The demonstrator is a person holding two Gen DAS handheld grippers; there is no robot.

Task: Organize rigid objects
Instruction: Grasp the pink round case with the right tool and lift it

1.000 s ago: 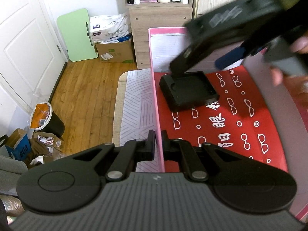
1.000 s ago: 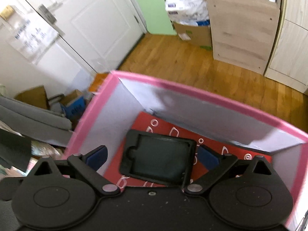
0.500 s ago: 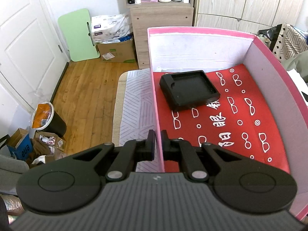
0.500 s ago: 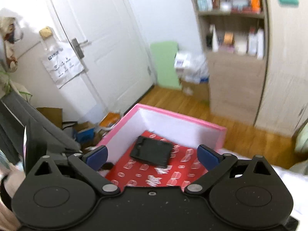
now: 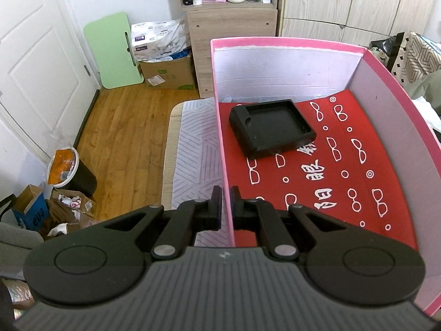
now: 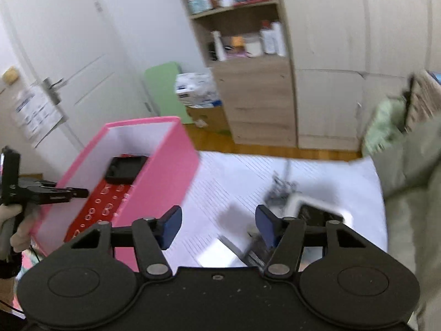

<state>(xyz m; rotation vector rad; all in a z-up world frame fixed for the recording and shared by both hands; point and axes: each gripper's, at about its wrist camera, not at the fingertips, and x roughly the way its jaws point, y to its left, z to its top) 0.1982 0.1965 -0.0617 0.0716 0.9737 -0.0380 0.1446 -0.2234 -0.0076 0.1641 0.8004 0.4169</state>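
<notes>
A pink box (image 5: pixel 220 127) with a red patterned floor holds a black tray (image 5: pixel 271 127) near its far left corner. My left gripper (image 5: pixel 223 204) is shut on the box's left wall, one pad on each side of it. In the right wrist view the same pink box (image 6: pixel 165 176) and black tray (image 6: pixel 125 168) lie to the left, and my left gripper (image 6: pixel 85 192) grips the wall there. My right gripper (image 6: pixel 219 227) hangs over the white bedsheet with its jaws closing and nothing between them. Blurred rigid objects (image 6: pixel 311 212) lie just right of it.
The box sits on a bed with a striped white sheet (image 5: pixel 193 149). A wooden floor (image 5: pixel 124 127), a white door, a green board (image 5: pixel 113 49), cardboard boxes and a shelf cabinet (image 5: pixel 234 27) lie beyond. A grey-green cloth (image 6: pixel 410 165) lies at the right.
My right gripper left the box, swung right to above the bedsheet, and its jaws narrowed. The black tray stayed in the box. The left gripper kept still on the wall.
</notes>
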